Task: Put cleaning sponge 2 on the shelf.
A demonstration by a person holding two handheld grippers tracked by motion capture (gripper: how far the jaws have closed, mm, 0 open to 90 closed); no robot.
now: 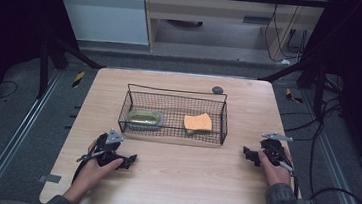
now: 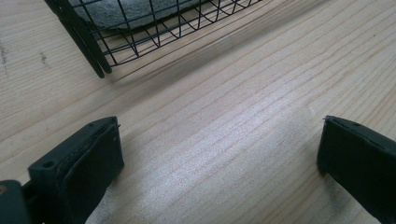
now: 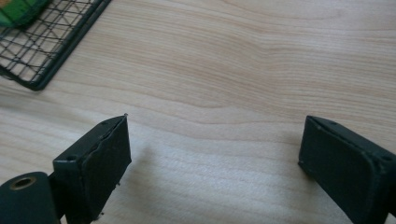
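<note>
while both my hands rest low on the wooden table (image 1: 171,181), i've got the left gripper (image 1: 130,160) down near the front left of the wire basket (image 1: 222,117), its jaws spread wide with bare wood between them. in the left gripper view that gap is plain to see, table grain running right through it, and the basket's black corner (image 2: 100,60) sits up ahead and to the left, well clear of the jaw tips, with something grey lying behind the mesh.

over on the other side, my right gripper (image 1: 250,155) lies off the basket's front right corner, apart from it, jaws also held wide and gripping nothing. the right gripper view shows the basket's edge (image 3: 51,56) in the top left corner with a bit of green and orange behind the wire.

inside the basket, a green soap dish (image 1: 145,117) sits at the left end and an orange sponge (image 1: 197,121) lies toward the right end, the two apart from each other. a small dark round thing (image 1: 217,90) rests on the table just behind the basket's back right corner.
</note>
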